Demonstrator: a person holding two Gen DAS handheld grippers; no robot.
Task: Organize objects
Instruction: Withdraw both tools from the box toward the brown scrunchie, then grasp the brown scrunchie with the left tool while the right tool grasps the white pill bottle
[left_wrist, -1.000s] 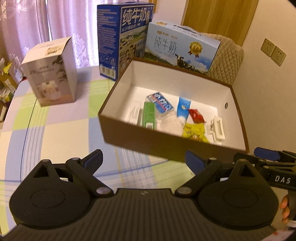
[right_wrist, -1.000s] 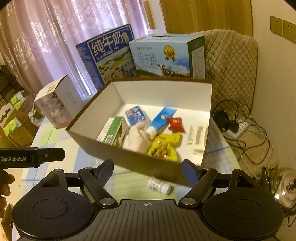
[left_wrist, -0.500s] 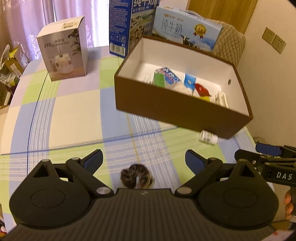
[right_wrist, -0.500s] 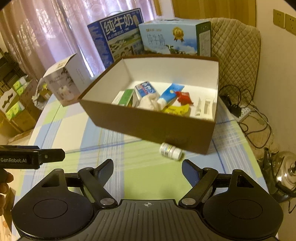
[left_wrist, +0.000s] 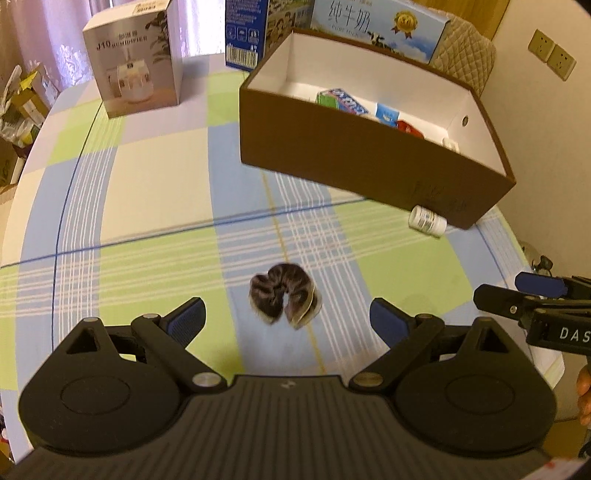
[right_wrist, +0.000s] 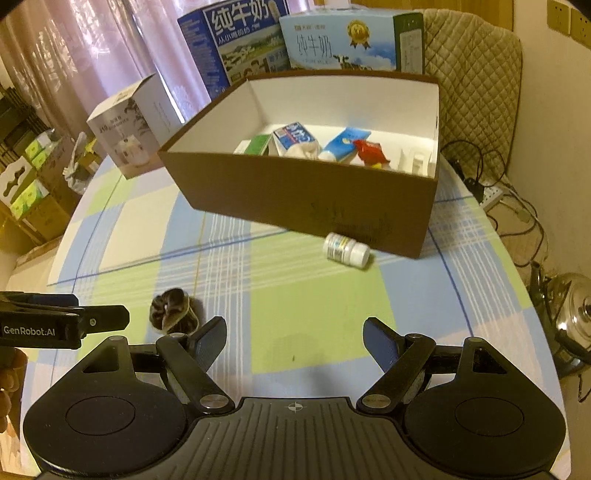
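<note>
The left tool (left_wrist: 286, 319) hangs over the near part of the checked surface (left_wrist: 155, 192) with its blue-padded fingers spread wide and nothing between them. Just ahead of it, roughly centred in the gap, lies a dark brown scrunchie (left_wrist: 283, 295), crumpled into a loop with its opening toward the tool. The right tool (right_wrist: 293, 338) is beside it, likewise spread apart and empty; from its camera the scrunchie (right_wrist: 173, 310) sits off to the left, close to its left finger.

Farther back stands a brown cardboard box (right_wrist: 303, 195) with a white inside, set at a slant on the surface. In it I can make out a blue tube (right_wrist: 345, 144), a red packet (right_wrist: 371, 152), a blue-and-white carton (right_wrist: 293, 136) and a green box (right_wrist: 256, 144). A small white bottle (right_wrist: 345, 249) lies on its side just in front of the box's near wall, apart from the scrunchie, its long axis running roughly along that wall and its cap end toward the right. Behind the box stand two milk cartons (right_wrist: 236, 40), and a humidifier box (left_wrist: 136, 59) is at the far left.
</note>
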